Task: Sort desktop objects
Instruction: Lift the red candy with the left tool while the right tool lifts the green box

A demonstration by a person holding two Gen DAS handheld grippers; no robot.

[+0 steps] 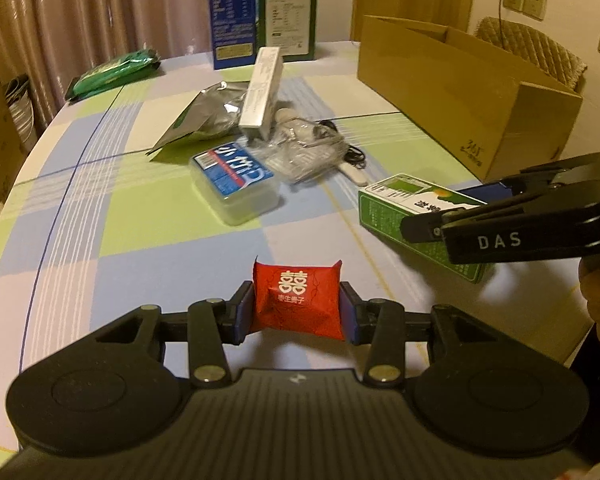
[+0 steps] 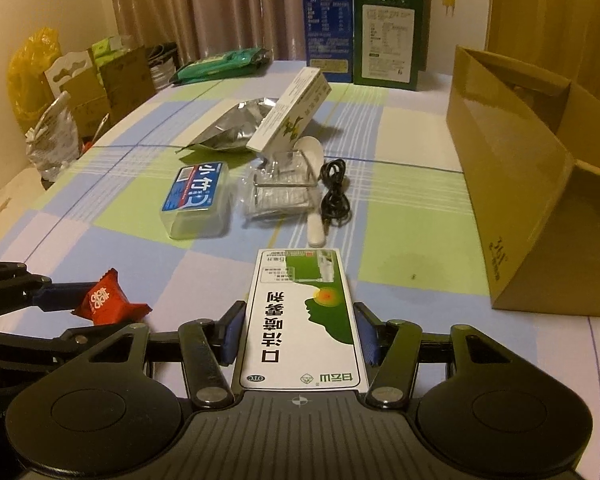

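My left gripper (image 1: 297,312) is shut on a red candy packet (image 1: 296,300) and holds it just above the tablecloth; the packet also shows in the right wrist view (image 2: 104,300). My right gripper (image 2: 298,332) is shut on a green and white medicine box (image 2: 302,320), which also shows in the left wrist view (image 1: 404,208). An open cardboard box (image 2: 532,184) stands at the right. In the middle lie a clear plastic case with a blue label (image 2: 196,200), a silver foil pouch (image 2: 236,124), a white carton (image 2: 292,112), a clear bag (image 2: 280,192), a black cable (image 2: 334,192) and a white stick (image 2: 315,232).
A blue carton (image 2: 328,20) and a dark green carton (image 2: 388,40) stand at the table's far edge. A green packet (image 2: 224,64) lies at the far left. Boxes and bags (image 2: 80,80) stand on the floor left of the table.
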